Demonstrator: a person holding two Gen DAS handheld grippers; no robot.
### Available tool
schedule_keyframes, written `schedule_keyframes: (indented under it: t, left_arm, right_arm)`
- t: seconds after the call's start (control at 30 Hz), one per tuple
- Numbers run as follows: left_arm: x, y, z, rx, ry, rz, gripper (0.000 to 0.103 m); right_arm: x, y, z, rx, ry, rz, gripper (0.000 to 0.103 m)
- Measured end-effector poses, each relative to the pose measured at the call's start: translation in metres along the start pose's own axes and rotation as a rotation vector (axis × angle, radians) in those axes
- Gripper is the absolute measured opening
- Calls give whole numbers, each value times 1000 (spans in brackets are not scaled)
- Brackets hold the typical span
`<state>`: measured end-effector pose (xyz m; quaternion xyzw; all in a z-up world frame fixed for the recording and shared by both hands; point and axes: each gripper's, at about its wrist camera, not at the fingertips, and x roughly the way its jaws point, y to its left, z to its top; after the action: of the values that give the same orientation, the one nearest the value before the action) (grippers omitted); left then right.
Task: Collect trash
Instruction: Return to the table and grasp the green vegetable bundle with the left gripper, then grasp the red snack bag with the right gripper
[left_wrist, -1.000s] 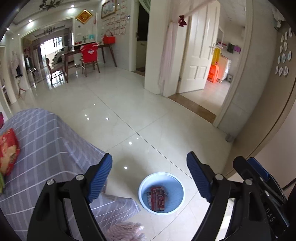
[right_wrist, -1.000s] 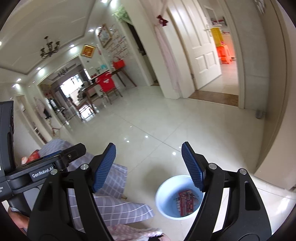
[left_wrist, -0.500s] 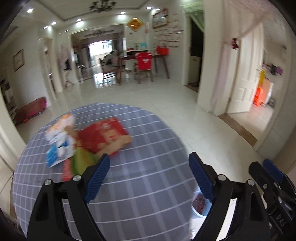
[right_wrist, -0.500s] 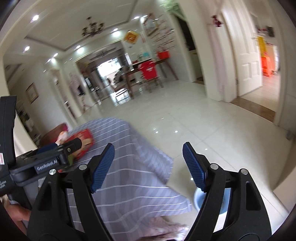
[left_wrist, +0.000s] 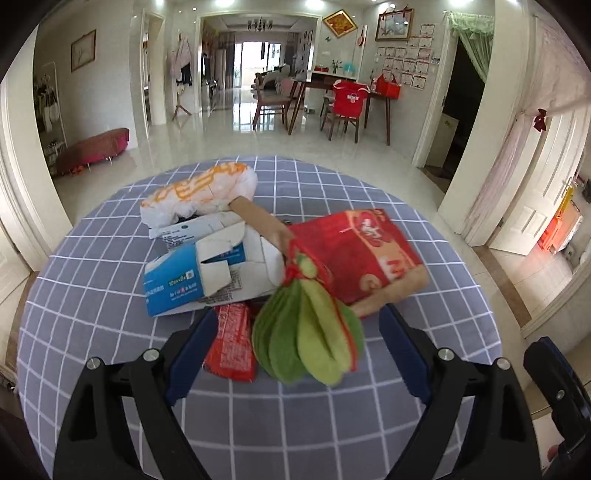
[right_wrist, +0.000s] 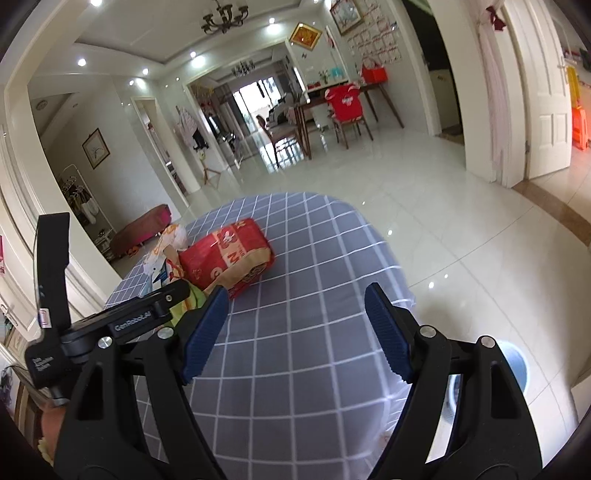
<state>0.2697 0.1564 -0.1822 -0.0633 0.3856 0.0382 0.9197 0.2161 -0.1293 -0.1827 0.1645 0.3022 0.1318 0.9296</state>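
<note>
My left gripper (left_wrist: 295, 339) hangs over a round table (left_wrist: 110, 369) covered in a grey-blue checked cloth, its jaws spread wide and having just been opening, with nothing pressed between the blue pads. Between them, low in the left wrist view, sit a green felt fan-like ornament (left_wrist: 310, 332) and a small red wrapper (left_wrist: 231, 339), both lying on the cloth. Behind these the trash is heaped together: a torn blue-and-white carton (left_wrist: 199, 273), a large red snack bag (left_wrist: 358, 254), a brown cardboard tube (left_wrist: 258, 219) and a white-and-orange plastic bag (left_wrist: 203, 192) at the far side. My right gripper (right_wrist: 295, 332) is held wide too, empty, above a bare stretch of the cloth near the table's right edge, well apart from the heap; the red snack bag (right_wrist: 225, 258) shows beyond its left pad. The pale blue bin (right_wrist: 513, 373) stands on the tiled floor beside the table, mostly hidden behind the right finger.
</note>
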Motion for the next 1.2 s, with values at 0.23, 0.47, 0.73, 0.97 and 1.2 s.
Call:
schedule_keyframes:
  t: [0.23, 0.47, 0.73, 0.97, 1.2]
  left_arm:
    - [30, 2, 8, 20, 93, -72, 35]
    - [3, 25, 24, -1, -24, -137, 15]
    - [-40, 45, 37, -28, -170, -105, 15]
    - [-36, 53, 28, -24, -140, -74, 15]
    - [-25, 54, 27, -40, -112, -68, 16]
  right_arm:
    - [35, 11, 2, 57, 72, 58, 75]
    - [71, 26, 3, 121, 138, 133, 75]
    - [108, 29, 9, 231, 183, 177, 79]
    - [128, 32, 16, 265, 194, 172, 79]
    - [136, 29, 18, 244, 206, 225, 47]
